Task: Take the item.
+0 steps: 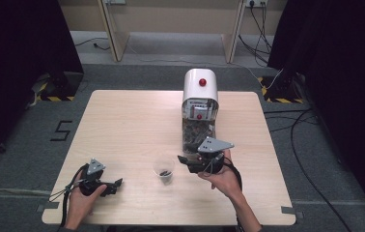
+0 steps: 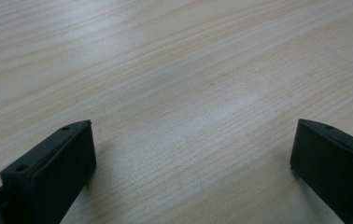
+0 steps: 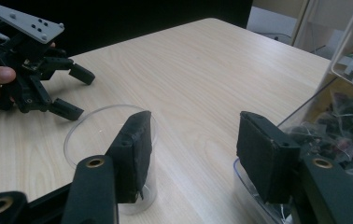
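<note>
The clear cup (image 1: 164, 171) sat near the table's (image 1: 122, 125) middle, just left of the right gripper (image 1: 186, 161), whose jaws stood half open, gripping nothing, hand angled leftward. The left gripper (image 1: 114, 186) lay low at near left, jaws wide, empty.

Your left gripper (image 1: 114, 186) and right gripper (image 1: 184, 162) near the cup (image 1: 164, 170) are black, each topped by a grey three-cornered plate (drilled with small holes), with black cables trailing.
</note>
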### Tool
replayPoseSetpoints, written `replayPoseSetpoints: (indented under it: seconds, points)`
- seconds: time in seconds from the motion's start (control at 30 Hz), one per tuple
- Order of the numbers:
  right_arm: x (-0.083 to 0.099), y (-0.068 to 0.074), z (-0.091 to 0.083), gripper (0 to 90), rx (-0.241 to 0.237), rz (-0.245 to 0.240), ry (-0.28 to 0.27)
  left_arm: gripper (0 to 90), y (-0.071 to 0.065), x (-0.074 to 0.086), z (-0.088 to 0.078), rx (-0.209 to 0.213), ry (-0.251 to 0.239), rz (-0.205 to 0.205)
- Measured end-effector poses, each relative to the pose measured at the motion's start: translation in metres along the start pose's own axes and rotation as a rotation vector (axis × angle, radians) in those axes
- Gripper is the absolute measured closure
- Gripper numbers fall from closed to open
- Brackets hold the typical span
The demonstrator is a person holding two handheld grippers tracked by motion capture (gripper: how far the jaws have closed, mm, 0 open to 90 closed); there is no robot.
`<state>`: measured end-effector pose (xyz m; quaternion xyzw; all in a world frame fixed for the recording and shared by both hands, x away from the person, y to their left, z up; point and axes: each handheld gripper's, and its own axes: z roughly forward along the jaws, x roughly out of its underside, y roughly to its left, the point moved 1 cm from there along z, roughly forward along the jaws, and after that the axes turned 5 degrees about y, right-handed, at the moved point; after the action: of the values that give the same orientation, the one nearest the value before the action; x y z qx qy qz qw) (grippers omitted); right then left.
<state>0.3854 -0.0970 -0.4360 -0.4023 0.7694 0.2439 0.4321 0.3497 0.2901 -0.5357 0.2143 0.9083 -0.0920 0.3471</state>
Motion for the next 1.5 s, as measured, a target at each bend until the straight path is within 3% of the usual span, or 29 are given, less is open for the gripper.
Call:
replayPoseSetpoints:
  seconds: [0.67,1.17,1.5]
  points:
    - [0.014,-0.016,-0.012,40.0,0.056,0.047,0.035,0.0,0.0,0.0,0.0,0.0,0.0,0.0]
    - [0.039,-0.032,-0.027,37.3,0.114,0.102,0.074,0.0,0.0,0.0,0.0,0.0,0.0,0.0]
    - [0.045,-0.037,-0.039,36.0,0.143,0.111,0.069,0.0,0.0,0.0,0.0,0.0,0.001,0.001]
